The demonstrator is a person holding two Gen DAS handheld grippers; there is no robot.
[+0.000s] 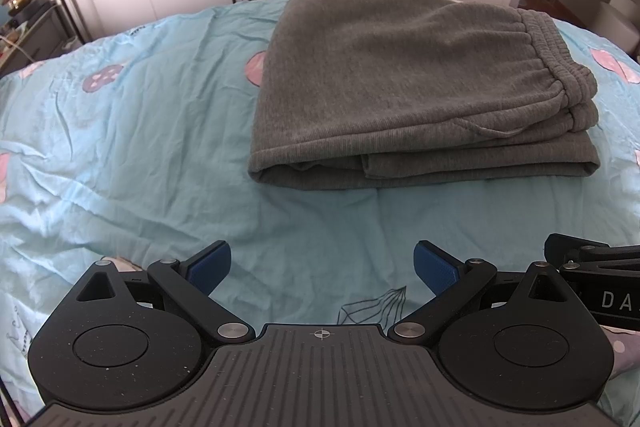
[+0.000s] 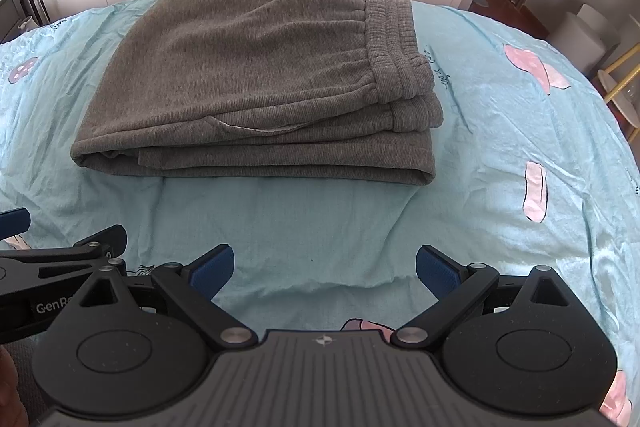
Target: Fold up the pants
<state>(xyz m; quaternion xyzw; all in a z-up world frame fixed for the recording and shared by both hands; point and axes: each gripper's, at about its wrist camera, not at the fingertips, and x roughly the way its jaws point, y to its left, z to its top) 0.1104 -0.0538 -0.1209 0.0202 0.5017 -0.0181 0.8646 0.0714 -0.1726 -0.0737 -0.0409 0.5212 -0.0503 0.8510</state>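
The grey knitted pants lie folded in a thick packet in the upper middle of both views on the light blue patterned bedsheet, and since the left gripper and the right gripper are both spread wide and hold nothing, the person probably only needs to keep them clear of the packet.

White letters "DA", cut off by the frame edge, on the black body of the right gripper at the edge of the left wrist view, and "GenRo", partly covered, in white on the black side of the left gripper in the right wrist view.
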